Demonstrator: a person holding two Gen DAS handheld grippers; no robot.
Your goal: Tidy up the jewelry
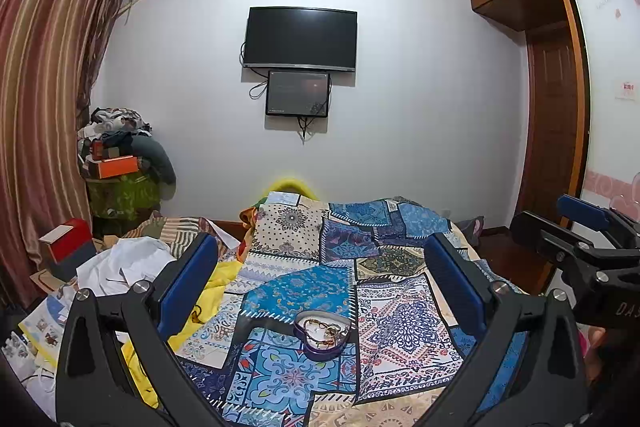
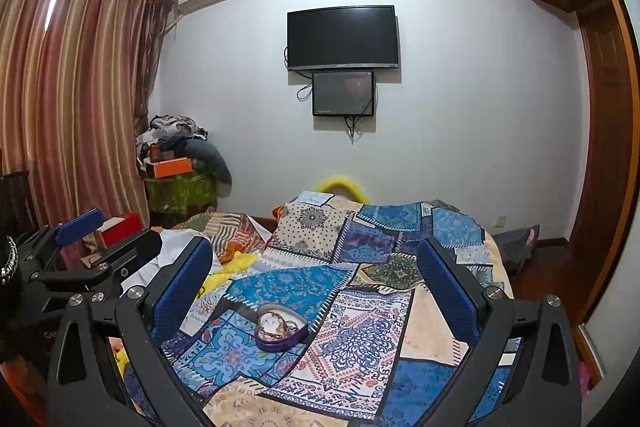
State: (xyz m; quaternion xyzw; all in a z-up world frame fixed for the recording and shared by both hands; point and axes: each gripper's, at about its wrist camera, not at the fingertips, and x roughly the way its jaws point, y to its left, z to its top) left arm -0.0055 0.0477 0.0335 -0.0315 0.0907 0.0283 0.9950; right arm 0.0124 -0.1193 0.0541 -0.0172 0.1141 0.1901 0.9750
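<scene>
On patchwork bedspread [image 1: 304, 291], heart-shaped box [image 1: 322, 335] held tangled chain [image 1: 326, 329]: light, slippery. You kept both grippers [image 1: 320, 283] [image 2: 316, 279] spread, empty; pinch rim.

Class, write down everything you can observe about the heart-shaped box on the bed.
The heart-shaped box is small and shallow, with a purple outer wall and a pale lining; it looks like tin or plastic. It has no lid on and lies flat, open side up, on the blue patchwork bedspread. Inside sit gold-coloured chains, loosely tangled. Nothing else touches it: both grippers hang apart from it, jaws wide open.
</scene>
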